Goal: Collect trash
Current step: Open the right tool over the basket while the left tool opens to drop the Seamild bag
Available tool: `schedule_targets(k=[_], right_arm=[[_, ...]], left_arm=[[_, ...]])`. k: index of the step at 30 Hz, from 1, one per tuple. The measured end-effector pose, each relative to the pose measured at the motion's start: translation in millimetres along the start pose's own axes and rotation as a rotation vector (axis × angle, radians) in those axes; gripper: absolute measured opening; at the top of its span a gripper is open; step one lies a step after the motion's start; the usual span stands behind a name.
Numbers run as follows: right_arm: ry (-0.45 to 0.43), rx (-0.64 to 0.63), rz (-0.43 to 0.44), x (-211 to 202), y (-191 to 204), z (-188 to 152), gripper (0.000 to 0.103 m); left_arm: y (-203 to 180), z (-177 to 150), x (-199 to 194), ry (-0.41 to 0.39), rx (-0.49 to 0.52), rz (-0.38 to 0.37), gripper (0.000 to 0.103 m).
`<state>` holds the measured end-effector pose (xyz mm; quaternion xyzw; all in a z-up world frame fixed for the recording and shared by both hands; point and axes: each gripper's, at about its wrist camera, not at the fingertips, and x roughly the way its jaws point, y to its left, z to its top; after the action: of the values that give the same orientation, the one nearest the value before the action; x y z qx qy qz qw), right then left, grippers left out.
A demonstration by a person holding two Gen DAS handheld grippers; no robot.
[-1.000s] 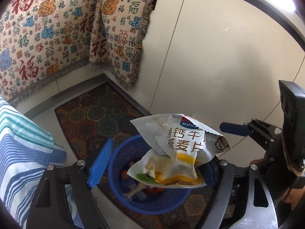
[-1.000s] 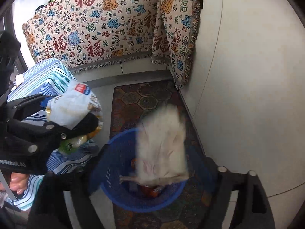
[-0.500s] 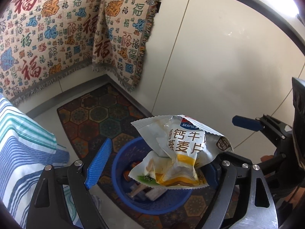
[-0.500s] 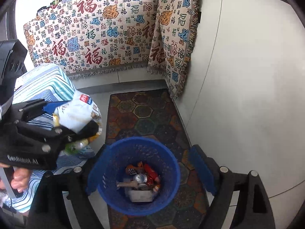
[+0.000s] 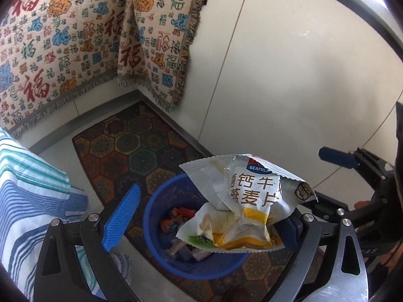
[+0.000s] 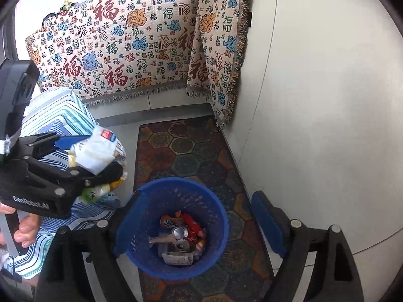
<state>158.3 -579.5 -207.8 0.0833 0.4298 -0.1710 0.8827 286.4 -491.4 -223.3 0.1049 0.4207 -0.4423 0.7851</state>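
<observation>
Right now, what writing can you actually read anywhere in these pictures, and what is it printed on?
"SEAMIL": blue badge, cut off, on the snack packet at the left gripper, whose jaws are opening.
"钙牛" over "麦片": brown print on that packet.
"GenRobot.AI": white letters on the left gripper's black body.
"福": repeated across the patterned cloth.
Packet's brown round seal, cans and wrappers in the blue basket: too small or blurred.

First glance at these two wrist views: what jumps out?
The crumpled oatmeal packet sits against the right finger of the left gripper, whose jaws are opening, right above the blue mesh trash basket. The basket stands on a hexagon-patterned rug and already holds crushed cans and wrappers. Behind, a cloth printed with red and blue Chinese characters hangs over the counter edge.
</observation>
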Motion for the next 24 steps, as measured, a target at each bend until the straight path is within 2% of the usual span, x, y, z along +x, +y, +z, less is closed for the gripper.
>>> schedule_targets(k=[10,12,13,15,16,17,18,20,24], right_arm=[[-0.006,0.034,-0.015,-4,-15,-3,0.087],[-0.012,0.044,-0.018,-6,-18,-3,0.087],[-0.016,0.051,-0.02,-7,-20,-3,0.087],[-0.023,0.064,-0.019,-8,-22,-2,0.087],[-0.027,0.068,-0.016,-9,-22,-1,0.087],[-0.033,0.073,-0.016,-11,-24,0,0.087],[-0.041,0.078,-0.017,-12,-25,1,0.087],[-0.05,0.089,-0.014,-15,-26,1,0.087],[-0.061,0.107,-0.011,-16,-29,4,0.087]], left_arm=[[-1,-1,12,0.042,0.004,0.006,0.097],[-6,-4,18,0.038,0.059,0.052,0.1],[-8,-5,27,0.077,0.083,0.107,0.098],[-5,-8,30,0.067,0.064,0.077,0.099],[-4,-8,36,0.094,0.055,0.096,0.099],[-2,-8,37,0.105,0.033,0.086,0.099],[0,-7,34,0.091,0.013,0.045,0.099],[1,-6,34,0.09,0.014,0.051,0.099],[10,-6,23,0.078,-0.049,0.002,0.099]])
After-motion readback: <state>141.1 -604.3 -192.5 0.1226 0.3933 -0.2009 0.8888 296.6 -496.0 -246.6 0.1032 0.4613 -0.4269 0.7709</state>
